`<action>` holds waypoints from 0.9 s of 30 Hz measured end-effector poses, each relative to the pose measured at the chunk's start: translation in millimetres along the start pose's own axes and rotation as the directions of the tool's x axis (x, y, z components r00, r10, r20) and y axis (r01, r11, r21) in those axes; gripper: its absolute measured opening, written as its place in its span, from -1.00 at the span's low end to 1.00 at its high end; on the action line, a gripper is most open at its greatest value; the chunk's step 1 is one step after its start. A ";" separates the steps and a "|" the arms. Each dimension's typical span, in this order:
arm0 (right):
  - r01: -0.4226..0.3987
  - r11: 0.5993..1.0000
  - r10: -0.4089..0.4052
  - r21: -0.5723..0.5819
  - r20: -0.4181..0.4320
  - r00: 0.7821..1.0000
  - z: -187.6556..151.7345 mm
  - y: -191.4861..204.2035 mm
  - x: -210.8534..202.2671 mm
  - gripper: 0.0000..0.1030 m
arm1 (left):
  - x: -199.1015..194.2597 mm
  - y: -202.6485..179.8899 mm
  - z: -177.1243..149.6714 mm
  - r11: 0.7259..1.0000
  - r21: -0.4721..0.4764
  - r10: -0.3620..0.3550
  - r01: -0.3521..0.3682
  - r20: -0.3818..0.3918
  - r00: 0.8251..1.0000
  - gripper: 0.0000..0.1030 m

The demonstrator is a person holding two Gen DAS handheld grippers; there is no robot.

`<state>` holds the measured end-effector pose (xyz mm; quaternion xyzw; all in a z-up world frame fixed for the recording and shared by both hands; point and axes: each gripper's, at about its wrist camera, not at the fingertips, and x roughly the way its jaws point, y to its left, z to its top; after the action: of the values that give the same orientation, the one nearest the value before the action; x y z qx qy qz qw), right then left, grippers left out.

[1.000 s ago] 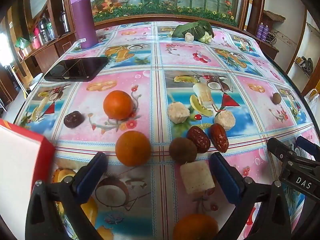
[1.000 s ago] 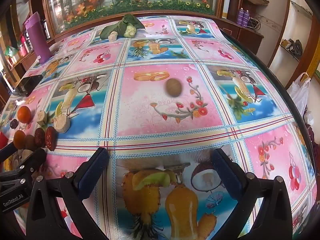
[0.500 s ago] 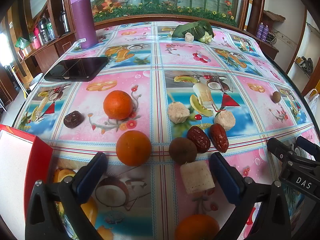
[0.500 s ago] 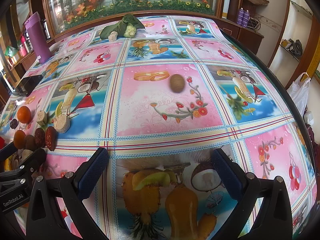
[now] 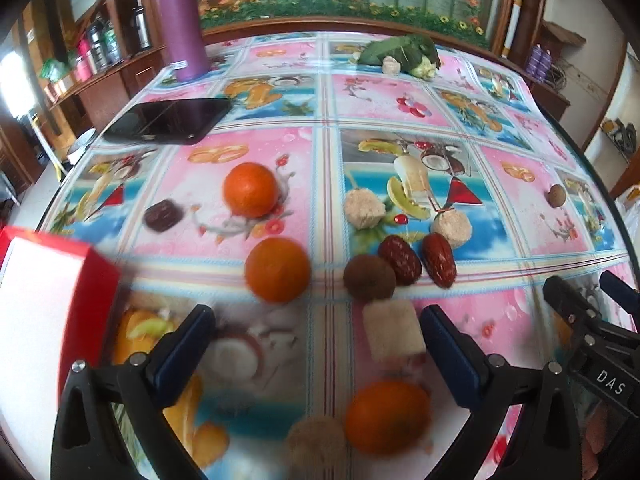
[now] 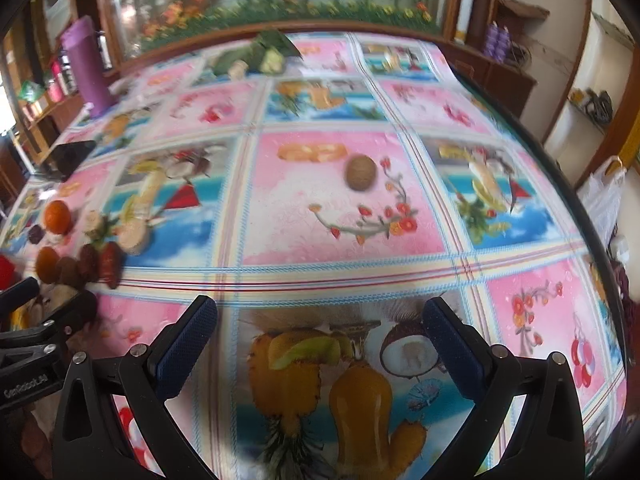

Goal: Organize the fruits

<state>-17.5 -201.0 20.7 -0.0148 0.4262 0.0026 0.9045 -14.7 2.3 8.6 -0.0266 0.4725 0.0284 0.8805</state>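
From over the left gripper [image 5: 318,330] you see most of the fruit at once. Take the middle orange [image 5: 277,270] as the mark: a second orange [image 5: 250,189] lies beyond it, a third orange [image 5: 387,416] nearer the camera and to the right, blurred. Just right of the middle orange sits a round brown fruit [image 5: 369,278], touching the first of two red dates [image 5: 400,261] [image 5: 439,259]. A pale cut block [image 5: 393,335] lies nearer than the brown fruit, just inside the right finger. Beyond the dates are two pale lumps [image 5: 364,209] [image 5: 453,224]. A dark date [image 5: 162,215] lies left of the far orange, and a red box [image 5: 60,304] stands well left of the middle one. The left gripper's fingers are spread wide and hold nothing.

The right gripper's [image 6: 320,330] view shows that cluster only as small blurred shapes at its far left. What it shows best is a lone brown fruit [image 6: 361,172], well apart to the right of the middle orange, on a pink square of the tablecloth [image 6: 344,236]. Here too the fingers stand wide apart, empty, above a printed pineapple.
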 end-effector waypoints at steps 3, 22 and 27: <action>-0.044 0.999 0.045 -0.007 0.126 0.991 -9.1 5.5 -38.1 1.00 | -37.7 6.3 -11.6 1.000 -0.003 0.011 -0.010 0.090 0.996 1.00; -0.139 0.990 0.130 0.027 0.218 0.967 -26.4 20.5 -94.6 1.00 | -101.9 26.2 -32.1 0.999 -0.020 0.045 -0.041 0.225 0.973 1.00; -0.139 0.990 0.131 0.024 0.220 0.967 -28.8 19.6 -96.4 1.00 | -101.4 28.9 -34.2 0.999 -0.026 0.042 -0.037 0.220 0.975 1.00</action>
<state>-101.4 -181.5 76.2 0.0324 0.3245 0.0573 0.9436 -101.2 26.0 73.7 -0.0235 0.3719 0.0538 0.9264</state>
